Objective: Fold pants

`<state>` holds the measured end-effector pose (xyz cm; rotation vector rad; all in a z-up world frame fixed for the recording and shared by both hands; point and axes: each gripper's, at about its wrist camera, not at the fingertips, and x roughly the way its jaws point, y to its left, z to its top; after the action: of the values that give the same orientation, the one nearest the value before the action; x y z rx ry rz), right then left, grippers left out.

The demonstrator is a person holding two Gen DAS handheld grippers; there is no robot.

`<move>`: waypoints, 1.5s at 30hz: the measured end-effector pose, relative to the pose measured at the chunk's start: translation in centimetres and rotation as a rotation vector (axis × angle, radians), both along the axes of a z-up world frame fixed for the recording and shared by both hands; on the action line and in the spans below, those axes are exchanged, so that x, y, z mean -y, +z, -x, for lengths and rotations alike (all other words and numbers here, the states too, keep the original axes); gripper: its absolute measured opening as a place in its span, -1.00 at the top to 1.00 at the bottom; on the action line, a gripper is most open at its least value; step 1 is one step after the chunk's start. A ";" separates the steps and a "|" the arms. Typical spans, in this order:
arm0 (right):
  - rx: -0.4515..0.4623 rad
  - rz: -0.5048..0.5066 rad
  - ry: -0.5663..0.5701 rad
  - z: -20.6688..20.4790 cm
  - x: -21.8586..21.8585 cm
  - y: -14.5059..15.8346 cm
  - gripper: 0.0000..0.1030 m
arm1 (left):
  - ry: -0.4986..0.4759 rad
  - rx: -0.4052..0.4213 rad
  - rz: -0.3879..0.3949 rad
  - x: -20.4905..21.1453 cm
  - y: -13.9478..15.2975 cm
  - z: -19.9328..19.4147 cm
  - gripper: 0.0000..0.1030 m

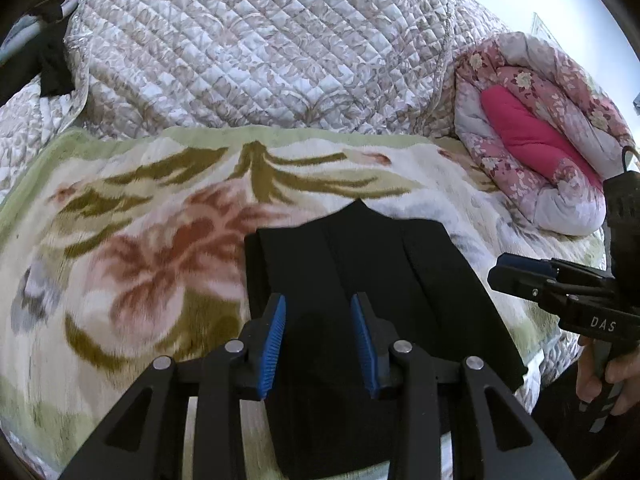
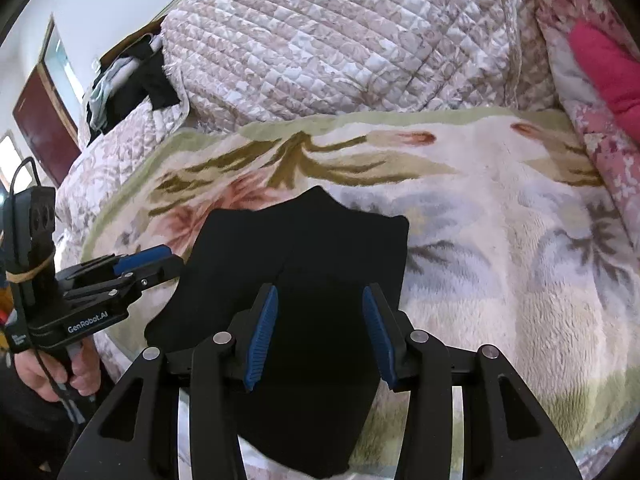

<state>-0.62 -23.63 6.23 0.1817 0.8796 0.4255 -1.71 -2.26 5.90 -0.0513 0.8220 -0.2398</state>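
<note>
A: While the far left is only a dark heap of clothes (image 2: 120, 80), too murky to sort out, what lies next?

B: The left gripper (image 1: 318, 338), its 2 blue pads spread with nothing between them, over the black pants (image 1: 360, 264).

A: Where are the pants?

B: Folded on the floral blanket (image 1: 140, 240), near its front edge; their near end is hidden under the fingers.

A: And rightwards?

B: The right gripper (image 2: 320, 336), jaws likewise apart and empty; beyond it a pink quilt roll (image 1: 540, 140), cut off at the rim.
</note>
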 end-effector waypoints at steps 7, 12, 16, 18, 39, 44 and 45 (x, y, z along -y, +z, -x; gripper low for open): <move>-0.037 -0.039 -0.017 -1.6 0.9 -1.3 0.08 | 0.016 -0.018 0.017 -0.7 -1.0 -1.2 0.28; -0.065 -0.057 -0.026 -2.2 1.2 -2.4 0.08 | 0.027 -0.039 0.038 -1.1 -1.9 -1.7 0.27; -0.098 -0.082 -0.050 -2.5 1.8 -3.3 0.08 | 0.033 -0.052 0.063 -1.7 -2.6 -1.7 0.17; -0.103 -0.089 -0.055 -2.4 2.0 -3.6 0.08 | 0.034 -0.061 0.079 -1.9 -2.8 -1.7 0.13; -0.125 -0.077 -0.053 -2.2 1.6 -4.5 0.00 | 0.041 0.013 -0.011 -0.6 -3.1 -2.2 0.81; -0.100 -0.084 -0.063 -1.7 1.9 -4.1 0.00 | 0.044 0.024 -0.014 -1.0 -3.1 -2.0 0.84; -0.111 -0.080 -0.064 -1.8 2.0 -4.4 0.00 | 0.039 0.018 -0.016 -0.9 -3.4 -2.2 0.82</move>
<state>1.17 -25.61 1.85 0.3088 0.9636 0.3938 0.51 -1.32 2.51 -0.0504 0.8039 -0.1966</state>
